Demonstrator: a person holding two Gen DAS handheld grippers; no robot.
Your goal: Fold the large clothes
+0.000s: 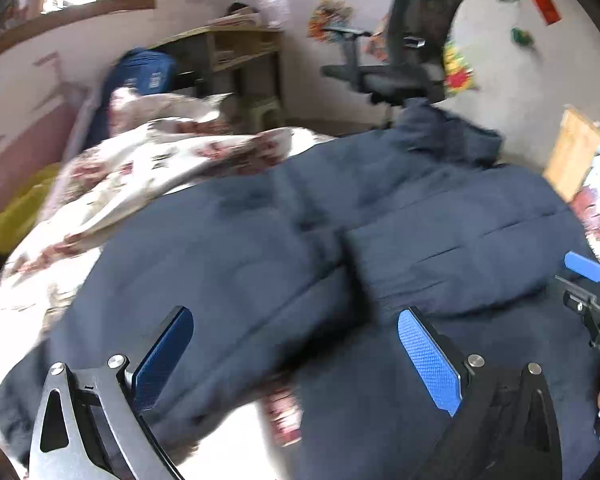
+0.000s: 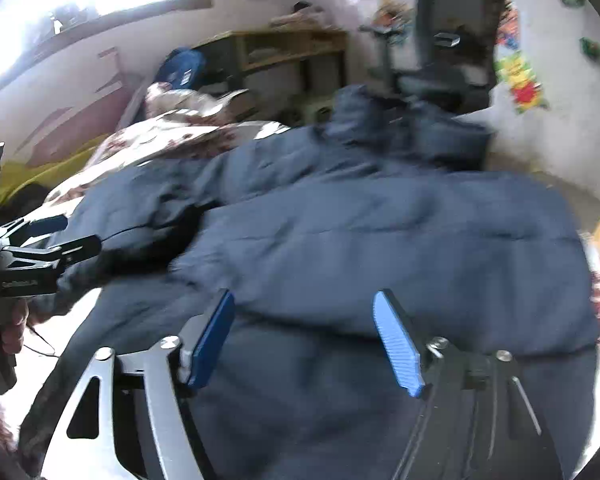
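A large dark navy padded jacket (image 1: 340,240) lies spread on a bed, its hood (image 1: 448,132) at the far end. It also fills the right wrist view (image 2: 380,232). My left gripper (image 1: 296,344) is open and empty, just above the jacket's near edge. My right gripper (image 2: 304,332) is open and empty, over the jacket's lower part. The right gripper shows at the right edge of the left wrist view (image 1: 592,292). The left gripper shows at the left edge of the right wrist view (image 2: 48,248). Both views are blurred.
A floral quilt (image 1: 148,168) is bunched on the bed's left. A black office chair (image 1: 412,48) and a wooden desk (image 1: 236,48) stand behind the bed. A blue backpack (image 1: 144,72) and a yellow cloth (image 1: 16,216) lie at the left.
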